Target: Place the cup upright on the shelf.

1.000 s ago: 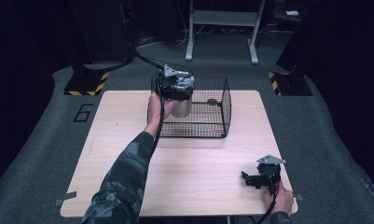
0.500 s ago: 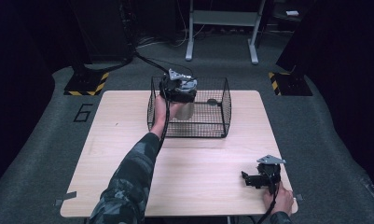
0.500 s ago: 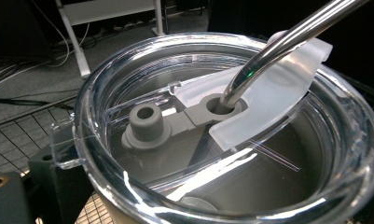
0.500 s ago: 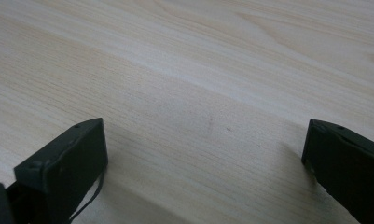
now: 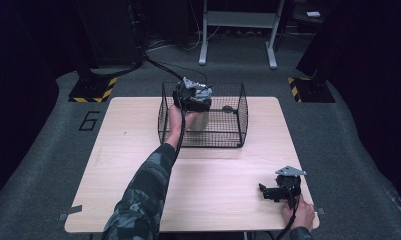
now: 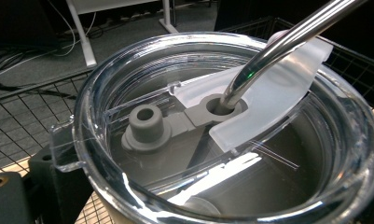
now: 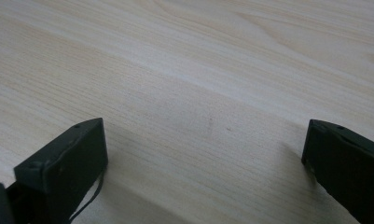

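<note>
A pale rectangular wooden surface (image 5: pixel 138 165) stands on grey carpet in a dark room, with a white metal frame (image 5: pixel 238 30) on the floor beyond it. At the far middle of the surface sits a black wire-mesh basket (image 5: pixel 238 125). The person's left forearm, in a camouflage sleeve (image 5: pixel 143 195), reaches forward so the left tongs (image 5: pixel 193 95) hang over the basket's left part. They are clamped on a silvery metal tumbler with a clear plastic lid (image 6: pixel 222 135), held upright inside the basket walls, its long axis vertical. A shiny metal straw (image 6: pixel 278 46) rises from the lid, slanting up and right in the left gripper view. To the right, the right tongs (image 5: pixel 275 192) rest on the surface's near right corner, jaws wide apart over bare wood.
</note>
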`<state>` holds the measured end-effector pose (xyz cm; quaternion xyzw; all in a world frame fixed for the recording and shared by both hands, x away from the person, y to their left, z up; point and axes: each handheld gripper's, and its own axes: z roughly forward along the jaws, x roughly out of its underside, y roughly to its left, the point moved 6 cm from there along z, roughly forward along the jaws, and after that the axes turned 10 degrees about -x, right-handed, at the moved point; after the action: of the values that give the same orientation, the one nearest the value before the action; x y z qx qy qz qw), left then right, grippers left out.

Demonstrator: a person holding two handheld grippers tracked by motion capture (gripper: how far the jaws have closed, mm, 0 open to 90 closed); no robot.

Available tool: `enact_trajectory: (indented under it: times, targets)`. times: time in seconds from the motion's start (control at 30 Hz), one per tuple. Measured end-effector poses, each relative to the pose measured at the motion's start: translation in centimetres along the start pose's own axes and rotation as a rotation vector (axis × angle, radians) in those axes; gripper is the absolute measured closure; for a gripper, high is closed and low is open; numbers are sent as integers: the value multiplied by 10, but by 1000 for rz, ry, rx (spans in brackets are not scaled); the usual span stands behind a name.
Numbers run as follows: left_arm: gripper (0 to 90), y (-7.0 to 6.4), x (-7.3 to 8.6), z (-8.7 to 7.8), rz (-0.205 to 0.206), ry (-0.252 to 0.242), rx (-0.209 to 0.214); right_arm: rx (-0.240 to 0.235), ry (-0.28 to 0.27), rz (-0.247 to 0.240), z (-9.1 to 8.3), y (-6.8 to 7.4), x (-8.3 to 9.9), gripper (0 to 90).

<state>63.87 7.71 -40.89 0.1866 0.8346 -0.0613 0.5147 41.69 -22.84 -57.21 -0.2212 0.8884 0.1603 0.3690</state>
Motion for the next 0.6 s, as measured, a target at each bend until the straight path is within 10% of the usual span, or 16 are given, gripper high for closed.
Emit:
enact_trajectory:
  times: [0.6]
  targets:
    - [37, -9, 13, 17, -26, 34, -14, -3, 5, 4, 0, 0, 0, 0]
